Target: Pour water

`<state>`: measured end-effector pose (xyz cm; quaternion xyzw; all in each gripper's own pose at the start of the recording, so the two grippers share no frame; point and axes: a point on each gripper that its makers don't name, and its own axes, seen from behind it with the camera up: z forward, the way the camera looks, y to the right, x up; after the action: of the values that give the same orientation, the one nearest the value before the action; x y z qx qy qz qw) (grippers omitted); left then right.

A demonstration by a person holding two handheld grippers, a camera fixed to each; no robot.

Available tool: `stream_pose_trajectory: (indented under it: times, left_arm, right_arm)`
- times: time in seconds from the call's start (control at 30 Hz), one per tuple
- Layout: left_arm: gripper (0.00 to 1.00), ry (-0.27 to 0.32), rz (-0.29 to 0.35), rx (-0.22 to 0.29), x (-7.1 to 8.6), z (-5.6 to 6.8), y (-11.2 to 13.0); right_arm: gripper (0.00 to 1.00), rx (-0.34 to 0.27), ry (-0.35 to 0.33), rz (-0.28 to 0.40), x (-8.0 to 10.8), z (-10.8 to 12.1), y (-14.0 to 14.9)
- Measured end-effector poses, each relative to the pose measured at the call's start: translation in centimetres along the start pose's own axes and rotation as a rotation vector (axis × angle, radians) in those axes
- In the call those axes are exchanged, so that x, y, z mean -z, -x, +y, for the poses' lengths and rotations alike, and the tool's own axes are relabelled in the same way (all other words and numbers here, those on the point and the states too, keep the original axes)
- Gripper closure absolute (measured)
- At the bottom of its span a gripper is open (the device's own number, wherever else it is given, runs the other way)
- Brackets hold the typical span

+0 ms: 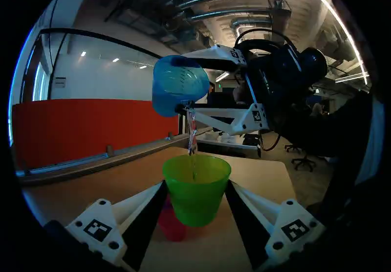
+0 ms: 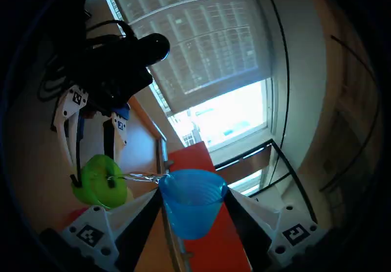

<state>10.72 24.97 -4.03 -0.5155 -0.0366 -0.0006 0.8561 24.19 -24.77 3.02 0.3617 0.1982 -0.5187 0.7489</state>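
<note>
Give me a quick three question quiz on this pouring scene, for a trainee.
1. True or false: the blue cup stands upright on the table.
2. The water stream falls into: A the green cup, B a bowl, C a kettle.
3. Fill in: the ___ claw holds the blue cup.
Key: 1 false, it is tilted in the air; 2 A; 3 the right claw.
</note>
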Motion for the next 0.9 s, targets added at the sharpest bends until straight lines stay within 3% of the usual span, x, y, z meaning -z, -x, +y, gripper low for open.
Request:
stream_pose_trajectory:
  times: [0.9]
  left_arm:
    - [0.17, -0.002, -0.006, 0.004, -0.30, -0.02, 0.38]
  right_arm:
    - [0.09, 0.081, 0.031, -0.008, 0.16, 0.95, 0.26]
